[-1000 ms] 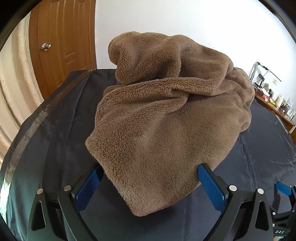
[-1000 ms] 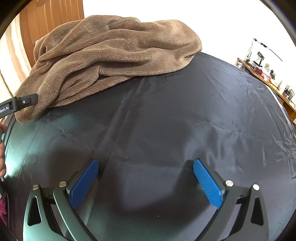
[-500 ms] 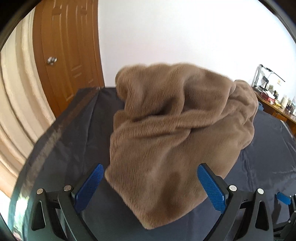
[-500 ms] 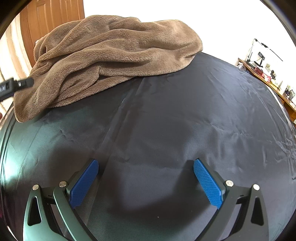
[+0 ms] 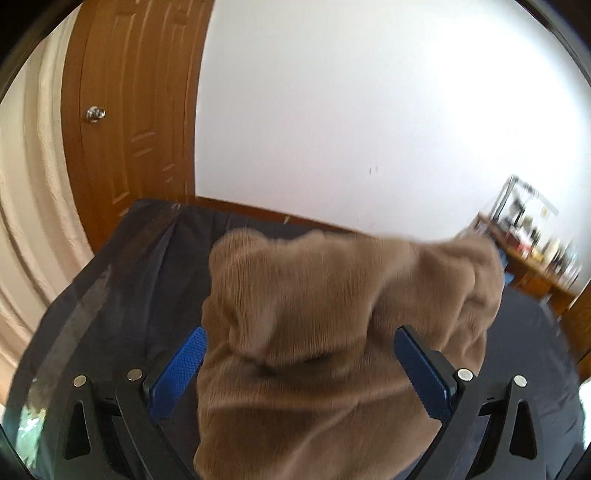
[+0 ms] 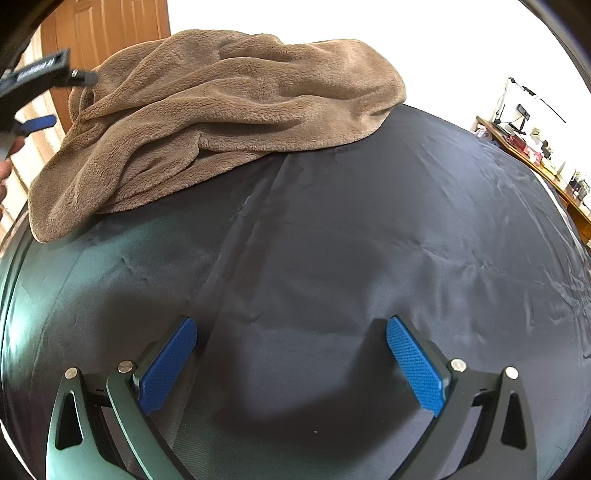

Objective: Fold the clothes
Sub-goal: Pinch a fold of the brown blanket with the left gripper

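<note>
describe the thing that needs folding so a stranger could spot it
A dark sheet covers the whole work surface. At its far left corner, near the wooden door, lies a crumpled brown fleece garment. It is the only fuzzy, light-coloured thing on the sheet.

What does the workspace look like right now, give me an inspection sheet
Surface: dark sheet, lightly creased, one seam running across it.
Job's things: brown fleece garment, crumpled in a heap at the far left of the sheet, not folded.
Clutter: nothing seen on the sheet.
Grippers: left gripper open, raised close over the garment's near end, image blurred; right gripper open, over bare sheet, holding nothing.
Cables: nothing seen.
Surroundings: wooden door, white wall, cluttered wooden desk at right.
</note>
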A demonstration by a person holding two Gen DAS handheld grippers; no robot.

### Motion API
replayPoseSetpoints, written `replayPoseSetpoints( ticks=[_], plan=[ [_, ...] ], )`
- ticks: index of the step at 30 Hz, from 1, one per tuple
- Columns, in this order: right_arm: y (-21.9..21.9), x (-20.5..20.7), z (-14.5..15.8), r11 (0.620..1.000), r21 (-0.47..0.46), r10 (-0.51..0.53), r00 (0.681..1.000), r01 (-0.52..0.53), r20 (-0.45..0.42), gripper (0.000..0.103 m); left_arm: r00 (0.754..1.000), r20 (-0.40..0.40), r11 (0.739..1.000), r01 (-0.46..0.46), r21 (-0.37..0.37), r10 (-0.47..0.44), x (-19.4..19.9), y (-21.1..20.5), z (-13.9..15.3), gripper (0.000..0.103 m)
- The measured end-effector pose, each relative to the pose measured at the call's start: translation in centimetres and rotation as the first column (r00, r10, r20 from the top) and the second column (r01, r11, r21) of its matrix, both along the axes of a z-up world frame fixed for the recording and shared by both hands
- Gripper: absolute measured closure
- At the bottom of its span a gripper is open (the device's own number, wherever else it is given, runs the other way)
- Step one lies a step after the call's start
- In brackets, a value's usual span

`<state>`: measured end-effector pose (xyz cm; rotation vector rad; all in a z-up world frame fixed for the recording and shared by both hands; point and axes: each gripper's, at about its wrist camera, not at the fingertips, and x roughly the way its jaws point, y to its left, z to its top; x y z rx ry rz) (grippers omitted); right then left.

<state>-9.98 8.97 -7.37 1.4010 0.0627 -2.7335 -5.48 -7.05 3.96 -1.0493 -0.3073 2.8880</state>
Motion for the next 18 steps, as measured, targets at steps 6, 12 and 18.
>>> replayPoseSetpoints(
  ticks=[6, 12, 18],
  plan=[
    [0.0, 0.0, 0.0, 1.000, 0.000, 0.000, 1.000, 0.000, 0.000, 0.000, 1.000, -0.014, 1.000, -0.025, 0.014, 0.025, -2.4, -1.1, -0.7, 0.000],
    [0.0, 0.0, 0.0, 1.000, 0.000, 0.000, 1.000, 0.000, 0.000, 0.000, 0.999, -0.011, 0.994, -0.048, 0.103, 0.049, -5.0, -2.2, -1.9, 0.001],
    [0.0, 0.0, 0.0, 1.000, 0.000, 0.000, 1.000, 0.000, 0.000, 0.000, 0.996, 0.085, 0.986, -0.027, 0.164, 0.013, -6.4, -2.2, -3.1, 0.070]
  ],
)
